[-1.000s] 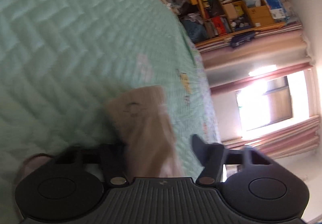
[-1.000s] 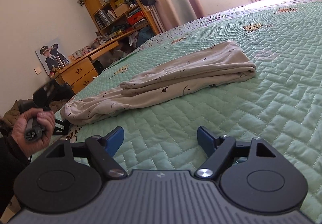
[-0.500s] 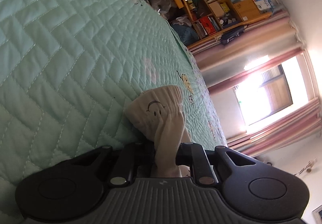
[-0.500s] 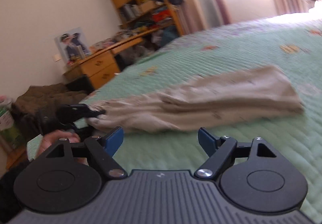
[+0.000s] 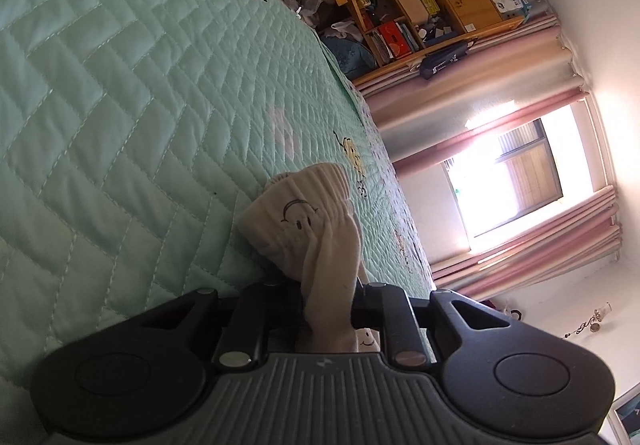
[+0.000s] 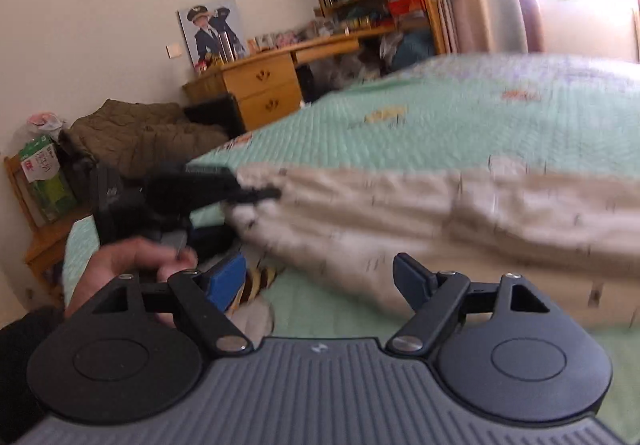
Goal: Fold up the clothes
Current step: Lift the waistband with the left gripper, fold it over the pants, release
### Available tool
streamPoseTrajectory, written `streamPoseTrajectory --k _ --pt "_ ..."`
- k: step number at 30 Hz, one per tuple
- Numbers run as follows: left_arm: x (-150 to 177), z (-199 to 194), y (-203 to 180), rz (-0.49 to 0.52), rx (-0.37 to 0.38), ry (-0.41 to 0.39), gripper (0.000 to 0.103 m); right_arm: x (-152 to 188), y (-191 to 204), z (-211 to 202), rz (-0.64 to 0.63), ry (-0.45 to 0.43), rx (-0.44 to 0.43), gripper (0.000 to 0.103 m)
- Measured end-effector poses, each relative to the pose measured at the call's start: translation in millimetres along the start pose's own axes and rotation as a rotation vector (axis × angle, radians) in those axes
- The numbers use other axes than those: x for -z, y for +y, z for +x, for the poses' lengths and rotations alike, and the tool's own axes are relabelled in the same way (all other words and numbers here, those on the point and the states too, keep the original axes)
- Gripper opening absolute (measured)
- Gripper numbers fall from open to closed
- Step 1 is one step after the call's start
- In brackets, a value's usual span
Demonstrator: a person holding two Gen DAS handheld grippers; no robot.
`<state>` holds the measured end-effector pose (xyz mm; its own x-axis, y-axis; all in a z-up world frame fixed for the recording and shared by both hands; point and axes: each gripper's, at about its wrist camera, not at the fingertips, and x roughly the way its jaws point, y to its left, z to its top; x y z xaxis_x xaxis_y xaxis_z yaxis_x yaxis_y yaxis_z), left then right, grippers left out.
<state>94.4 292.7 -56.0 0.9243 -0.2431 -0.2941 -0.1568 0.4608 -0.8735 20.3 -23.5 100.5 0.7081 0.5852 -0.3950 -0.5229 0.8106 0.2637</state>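
Since a second ago, left gripper (image 5: pixel 328 309) jaws went from wide to clamped on the pants (image 5: pixel 304 221) cuff; right gripper (image 6: pixel 320 277) jaws spread, empty. Folding's barely halfway.

Beige smiley-print garment (image 5: pixel 298 215) on mint herringbone-quilted bedspread (image 5: pixel 120 105)

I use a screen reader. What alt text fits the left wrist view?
The left gripper is shut on the cuff of beige trousers with a smiley print, above a green quilted bedspread. Behind are a wooden bookshelf and a bright window.
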Motion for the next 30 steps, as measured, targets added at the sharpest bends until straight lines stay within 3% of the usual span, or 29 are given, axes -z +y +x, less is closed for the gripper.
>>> streamPoseTrajectory --k 3,6,8,11,14,17,18,22,27,30 --pt "2 -2 4 -0.004 0.013 -0.001 0.022 -13 -2 25 0.016 -0.001 -0.027 0.082" --pt "6 -7 10 -0.002 0.019 0.001 0.022 0 -1 43 0.115 0.157 -0.177 0.081" --pt "7 -9 12 0.002 0.019 0.002 0.023 13 14 25 0.038 0.127 -0.173 0.079" --pt "7 -9 12 0.015 0.021 0.016 0.024 8 10 -6 0.038 -0.005 -0.068 0.080" --pt "7 -10 12 0.012 0.026 0.016 0.024 -2 -16 -35 0.120 -0.054 -0.002 0.080" --pt "9 -11 4 0.053 0.009 0.002 0.021 8 -36 -76 0.141 -0.070 0.127 0.080" --pt "10 -11 -1 0.080 0.002 -0.011 0.016 15 -43 -91 0.157 -0.068 0.170 0.080" --pt "17 -16 -37 0.202 -0.027 -0.070 0.012 46 -71 -157 0.287 -0.072 0.300 0.081" --pt "48 -18 -126 0.527 -0.053 -0.128 0.011 70 -103 -204 0.409 -0.124 0.364 0.082" --pt "84 -13 -182 0.768 -0.064 -0.136 0.011 77 -115 -218 0.448 -0.162 0.360 0.082"
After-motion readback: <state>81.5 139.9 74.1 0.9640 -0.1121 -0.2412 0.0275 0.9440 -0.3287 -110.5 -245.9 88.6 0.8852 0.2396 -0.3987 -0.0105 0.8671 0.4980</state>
